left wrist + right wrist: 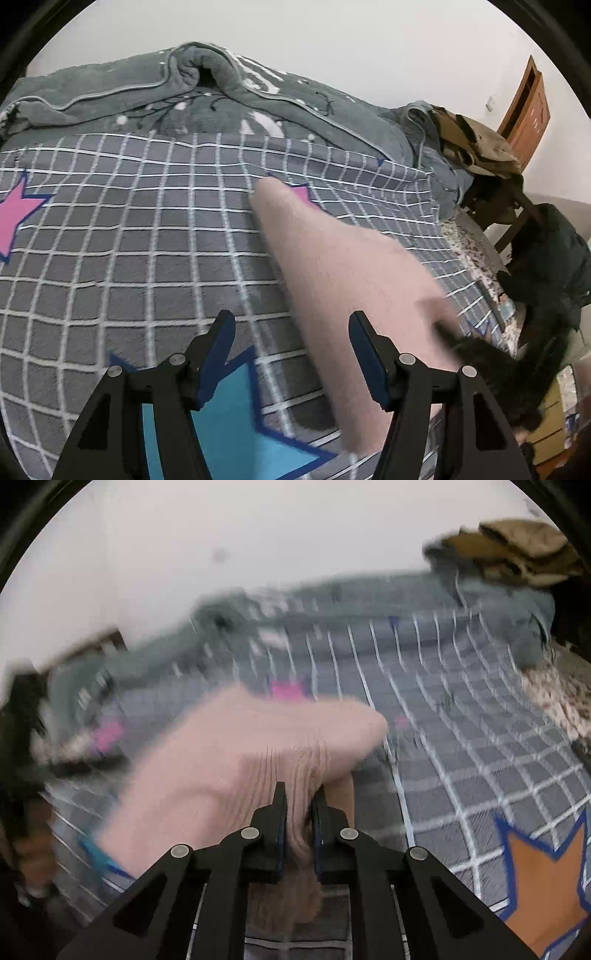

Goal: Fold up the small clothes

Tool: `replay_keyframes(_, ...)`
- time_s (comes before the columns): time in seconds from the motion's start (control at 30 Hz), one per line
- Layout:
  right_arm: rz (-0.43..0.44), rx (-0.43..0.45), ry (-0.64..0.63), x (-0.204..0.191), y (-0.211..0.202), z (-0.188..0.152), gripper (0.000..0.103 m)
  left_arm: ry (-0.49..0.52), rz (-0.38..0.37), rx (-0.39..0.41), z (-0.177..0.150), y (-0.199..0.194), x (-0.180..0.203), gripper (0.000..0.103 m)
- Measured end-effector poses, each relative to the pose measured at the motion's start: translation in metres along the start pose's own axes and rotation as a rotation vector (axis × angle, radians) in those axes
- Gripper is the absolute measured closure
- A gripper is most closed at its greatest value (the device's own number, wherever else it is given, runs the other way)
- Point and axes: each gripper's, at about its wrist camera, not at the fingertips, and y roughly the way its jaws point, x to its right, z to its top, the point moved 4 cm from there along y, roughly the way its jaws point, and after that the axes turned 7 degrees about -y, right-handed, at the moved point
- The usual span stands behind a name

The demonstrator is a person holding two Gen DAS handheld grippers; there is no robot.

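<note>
Right wrist view: right gripper clenched on a bunched pink sock, lifted over the checked bedsheet; picture heavily blurred. Left gripper spread wide, holding nothing; sock lies between its fingers, contact unclear.

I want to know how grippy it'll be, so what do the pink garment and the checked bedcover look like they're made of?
Pink garment: soft knit, likely wool or acrylic; ribbing shows at the right gripper, matte and fuzzy. Checked bedcover: looks like short-pile fleece or brushed fabric, matte; the weave is too fine to tell.
</note>
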Motion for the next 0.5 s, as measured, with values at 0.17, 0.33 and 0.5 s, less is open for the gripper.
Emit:
replay_keyframes(0.17, -0.027, -0.006, -0.068, -0.008, -0.003, 0.004, 0.077, 0.009, 0.043, -0.053, -0.004, 0.025, 0.012, 0.041)
replay_keyframes(0.33, -0.018, 0.04, -0.002, 0.003, -0.006, 0.024, 0.06, -0.013, 0.054, -0.075, -0.009, 0.036, 0.007, 0.036)
replay_keyframes(0.5, 0.002, -0.06, 0.002, 0.009, 0.023, 0.01, 0.056, -0.075, -0.004, -0.095, 0.007, 0.036, -0.002, 0.037)
